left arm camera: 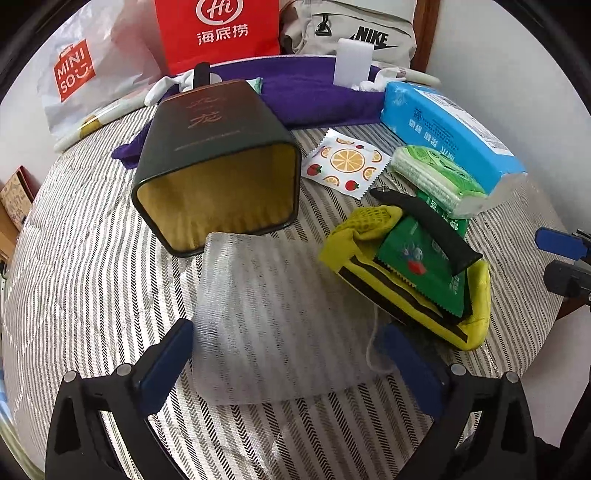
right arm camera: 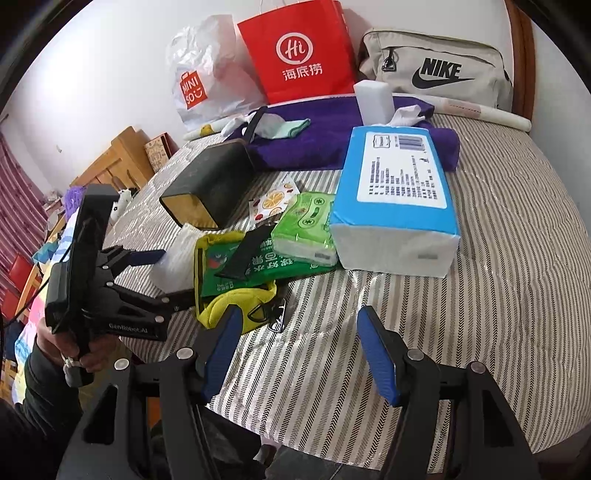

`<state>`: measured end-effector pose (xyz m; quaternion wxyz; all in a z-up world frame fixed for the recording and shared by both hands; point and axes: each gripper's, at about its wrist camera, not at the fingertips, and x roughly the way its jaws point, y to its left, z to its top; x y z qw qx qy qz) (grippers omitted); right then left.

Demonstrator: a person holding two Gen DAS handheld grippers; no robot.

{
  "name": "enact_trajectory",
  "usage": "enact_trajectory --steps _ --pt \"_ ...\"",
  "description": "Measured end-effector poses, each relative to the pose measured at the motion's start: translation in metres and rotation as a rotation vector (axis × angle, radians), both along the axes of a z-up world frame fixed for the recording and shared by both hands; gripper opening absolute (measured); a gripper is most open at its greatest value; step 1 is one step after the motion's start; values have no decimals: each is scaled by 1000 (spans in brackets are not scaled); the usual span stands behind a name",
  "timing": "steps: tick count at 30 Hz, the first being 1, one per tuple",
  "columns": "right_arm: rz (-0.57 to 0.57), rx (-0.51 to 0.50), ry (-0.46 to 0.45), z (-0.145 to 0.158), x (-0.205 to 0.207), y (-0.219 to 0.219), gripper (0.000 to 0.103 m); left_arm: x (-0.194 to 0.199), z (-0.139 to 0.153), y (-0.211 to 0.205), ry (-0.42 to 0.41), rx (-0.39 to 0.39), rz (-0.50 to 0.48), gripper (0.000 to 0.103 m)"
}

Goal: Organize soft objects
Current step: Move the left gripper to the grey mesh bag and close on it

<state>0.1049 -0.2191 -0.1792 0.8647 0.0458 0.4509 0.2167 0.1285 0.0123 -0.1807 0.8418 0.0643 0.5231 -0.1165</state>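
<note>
Left wrist view looks down on a striped bedspread [left arm camera: 92,258] that fills the space under and ahead of the left gripper [left arm camera: 291,363], whose jaws stand spread wide, no pad pressing on anything. Farthest ahead of it a purple towel [left arm camera: 317,96] lies across the bed, with a red paper bag [left arm camera: 218,33], a white plastic bag [left arm camera: 77,74] and a beige Nike bag [left arm camera: 354,29] standing behind it against the wall. Ahead and to the right of the jaws lies a big blue tissue pack [left arm camera: 447,129], with a smaller green tissue pack [left arm camera: 432,173] resting against its near side. Ahead and slightly left, a dark square tin [left arm camera: 218,162] lies on its side, its gold-lined mouth turned toward the gripper. Directly between the spread fingers a translucent white foam sheet [left arm camera: 266,314] lies flat on the bedspread, its far edge just at the tin's mouth. Just beside the right finger sits a yellow cloth pouch [left arm camera: 373,236], with a green snack packet [left arm camera: 417,262] and a black strap [left arm camera: 432,229] lying on top. Beyond that, a small fruit-print sachet [left arm camera: 343,162] lies between tin and tissue packs. In the right wrist view the right gripper [right arm camera: 301,352] hangs with jaws apart above bare bedspread, nothing between them, the yellow pouch just left of its left finger.
</note>
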Motion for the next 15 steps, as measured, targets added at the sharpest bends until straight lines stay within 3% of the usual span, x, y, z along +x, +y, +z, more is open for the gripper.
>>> enact_trajectory --steps 2,5,10,15 --pt "-1 1 7 -2 1 1 64 -1 -1 -2 -15 13 -1 102" --pt "0 -4 15 -4 0 3 64 -2 1 2 -26 9 20 92" --pt "14 -20 17 -5 0 10 64 -3 7 18 -47 -7 59 55" --pt "21 -20 27 -7 2 15 64 -3 9 35 -56 -30 96 29"
